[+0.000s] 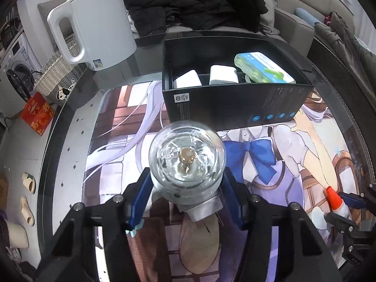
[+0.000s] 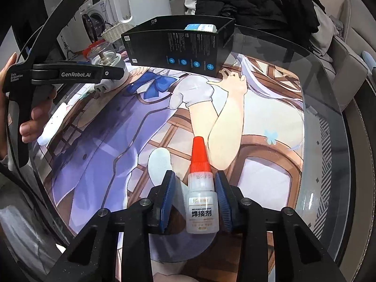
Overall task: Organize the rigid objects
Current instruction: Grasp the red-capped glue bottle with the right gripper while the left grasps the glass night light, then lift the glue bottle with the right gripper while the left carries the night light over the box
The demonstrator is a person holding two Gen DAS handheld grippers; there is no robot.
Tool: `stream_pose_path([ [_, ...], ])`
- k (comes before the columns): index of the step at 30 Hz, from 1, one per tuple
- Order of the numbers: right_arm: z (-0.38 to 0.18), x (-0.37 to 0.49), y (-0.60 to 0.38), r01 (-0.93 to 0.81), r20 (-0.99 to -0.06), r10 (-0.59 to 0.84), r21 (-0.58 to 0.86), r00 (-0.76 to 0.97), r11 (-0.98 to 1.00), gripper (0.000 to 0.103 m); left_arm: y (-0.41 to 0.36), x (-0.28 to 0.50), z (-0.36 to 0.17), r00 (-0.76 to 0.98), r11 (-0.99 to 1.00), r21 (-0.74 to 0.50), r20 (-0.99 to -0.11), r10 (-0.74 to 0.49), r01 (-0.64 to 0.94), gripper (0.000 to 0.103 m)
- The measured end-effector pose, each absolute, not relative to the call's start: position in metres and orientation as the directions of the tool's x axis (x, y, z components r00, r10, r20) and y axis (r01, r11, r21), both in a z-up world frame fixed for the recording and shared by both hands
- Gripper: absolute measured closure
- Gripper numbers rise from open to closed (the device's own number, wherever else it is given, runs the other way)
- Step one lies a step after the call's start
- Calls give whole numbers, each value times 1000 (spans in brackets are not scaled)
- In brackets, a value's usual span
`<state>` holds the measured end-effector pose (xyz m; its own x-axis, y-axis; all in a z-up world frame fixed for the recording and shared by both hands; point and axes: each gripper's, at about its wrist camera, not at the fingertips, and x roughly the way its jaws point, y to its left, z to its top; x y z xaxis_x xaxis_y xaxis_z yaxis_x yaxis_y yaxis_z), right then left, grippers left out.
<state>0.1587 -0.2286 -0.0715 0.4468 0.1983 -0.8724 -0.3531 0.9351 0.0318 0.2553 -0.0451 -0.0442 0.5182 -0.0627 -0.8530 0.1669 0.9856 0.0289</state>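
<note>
A clear glass bulb with a silver base sits between the blue pads of my left gripper, which touch it on both sides, so the gripper is shut on it. From the right wrist the bulb shows at far left, over the printed mat. A small white bottle with a red cone cap lies between the fingers of my right gripper. Its right pad touches the bottle; a narrow gap shows at the left pad. A black open box stands just beyond the bulb.
The box holds two white adapters and a green-blue pack. A white kettle stands at the back left of the round glass table. Dark clothes lie on a sofa behind. A person's hand holds the left gripper.
</note>
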Motion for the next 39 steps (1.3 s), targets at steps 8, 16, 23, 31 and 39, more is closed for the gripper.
stream_pose_path([
  [8,-70,167,-195,-417,-872,231,34,432,908,82,-43,238,-43,499,977,15,-862,-95,212,46],
  [16,-67,163,-178,-449,-868,221,-3,444,893,79,-43,201,-41,477,959,6,-868,-136,285,46],
  [23,-68,148,-189,-452,-870,234,14,434,892,66,-58,171,-41,468,933,20,-869,-161,359,46],
  [31,-73,142,-192,-449,-881,224,14,417,894,81,-60,164,-41,476,932,33,-866,-153,360,46],
  [39,-65,140,-187,-463,-868,243,18,433,886,82,-64,162,-39,472,923,40,-868,-157,382,46],
])
